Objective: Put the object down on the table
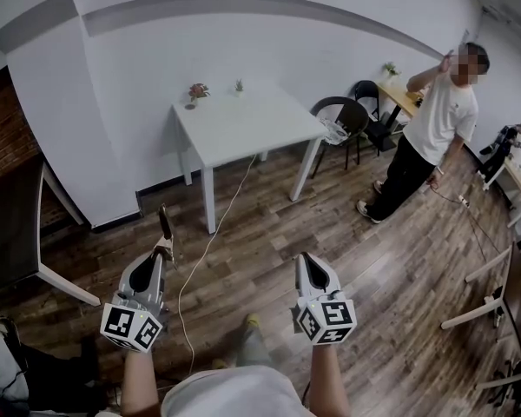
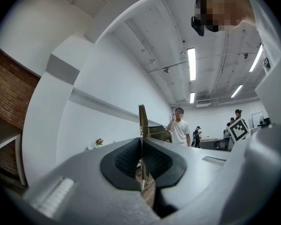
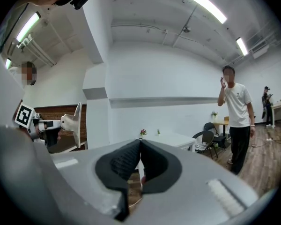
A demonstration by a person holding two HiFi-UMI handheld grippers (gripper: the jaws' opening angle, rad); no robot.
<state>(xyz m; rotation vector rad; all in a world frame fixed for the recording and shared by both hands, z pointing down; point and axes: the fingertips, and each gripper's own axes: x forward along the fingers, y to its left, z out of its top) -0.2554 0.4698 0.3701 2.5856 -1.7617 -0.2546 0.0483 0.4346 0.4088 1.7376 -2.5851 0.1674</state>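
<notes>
My left gripper is shut on a thin flat object that sticks up past its fingertips, above the wooden floor. The left gripper view shows that object edge-on, pinched between the dark pads of the left gripper. My right gripper is level with it to the right, shut with nothing in it; in its own view the right gripper has its pads pressed together. The white table stands ahead, well beyond both grippers. The right gripper view catches the held object at the left.
A small flower pot and a tiny plant stand at the table's back edge. A black chair is to its right, and a person stands further right. A white cable runs across the floor. A dark table is on the left.
</notes>
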